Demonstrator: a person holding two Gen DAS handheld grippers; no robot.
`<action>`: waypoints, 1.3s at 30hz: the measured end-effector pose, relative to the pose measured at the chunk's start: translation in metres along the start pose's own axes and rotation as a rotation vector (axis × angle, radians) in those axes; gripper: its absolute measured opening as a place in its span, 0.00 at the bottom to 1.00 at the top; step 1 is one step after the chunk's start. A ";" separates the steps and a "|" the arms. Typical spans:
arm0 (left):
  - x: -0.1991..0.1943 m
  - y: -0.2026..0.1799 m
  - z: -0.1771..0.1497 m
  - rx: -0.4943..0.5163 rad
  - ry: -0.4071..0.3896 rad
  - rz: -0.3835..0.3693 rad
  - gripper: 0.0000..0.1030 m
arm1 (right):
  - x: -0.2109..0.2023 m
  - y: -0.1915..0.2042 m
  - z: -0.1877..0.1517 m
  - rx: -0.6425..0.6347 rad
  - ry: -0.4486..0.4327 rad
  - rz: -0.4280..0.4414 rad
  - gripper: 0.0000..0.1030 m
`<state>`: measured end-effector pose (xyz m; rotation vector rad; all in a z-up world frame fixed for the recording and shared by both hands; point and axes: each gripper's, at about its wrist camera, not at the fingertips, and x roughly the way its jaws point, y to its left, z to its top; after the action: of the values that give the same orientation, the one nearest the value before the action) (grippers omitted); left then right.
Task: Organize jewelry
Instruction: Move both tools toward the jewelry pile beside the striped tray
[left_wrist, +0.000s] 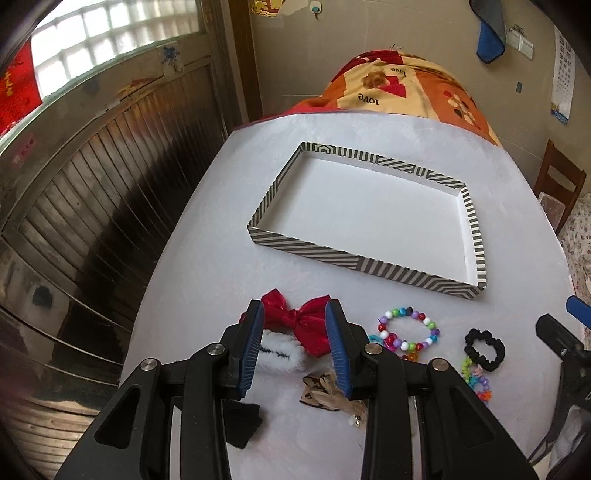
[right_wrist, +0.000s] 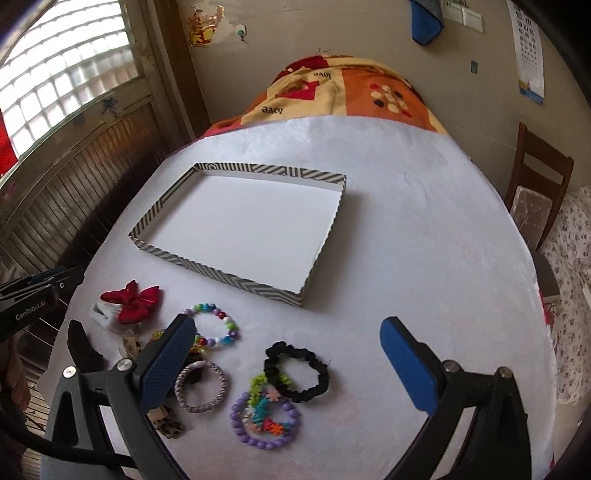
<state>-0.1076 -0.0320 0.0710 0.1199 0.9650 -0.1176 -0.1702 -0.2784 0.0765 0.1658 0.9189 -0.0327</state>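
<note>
White-covered table (right_wrist: 424, 229) beside slatted wall (left_wrist: 92, 206), glass-block window (left_wrist: 110, 37) at ten o'clock.
Striped tray (right_wrist: 207, 266) mid-table, bare inside; bow (left_wrist: 295, 319), beaded bracelet (right_wrist: 216, 325), black scrunchie (right_wrist: 297, 371) clustered at six o'clock. Left gripper (left_wrist: 297, 347) and right gripper (right_wrist: 288, 363) both parted, clamping nothing.

The left gripper (left_wrist: 295, 314) tilts steeply downward, its blue-padded fingers (left_wrist: 253, 347) standing moderately apart with nothing clamped between them. The right gripper (right_wrist: 284, 343) also angles downward, its jaws spread wide and empty; its black frame shows at the right edge of the left view.
</note>
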 end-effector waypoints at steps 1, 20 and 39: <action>-0.001 -0.002 -0.003 0.000 0.002 -0.004 0.15 | -0.001 0.001 -0.001 -0.004 0.004 0.000 0.99; -0.022 0.002 -0.026 -0.024 -0.003 -0.040 0.15 | -0.033 0.037 -0.013 -0.049 -0.015 -0.005 0.99; -0.021 0.011 -0.034 -0.016 0.021 -0.062 0.15 | -0.030 0.042 -0.019 -0.038 0.022 -0.032 0.99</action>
<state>-0.1455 -0.0154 0.0699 0.0766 0.9906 -0.1656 -0.1994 -0.2349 0.0943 0.1167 0.9432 -0.0431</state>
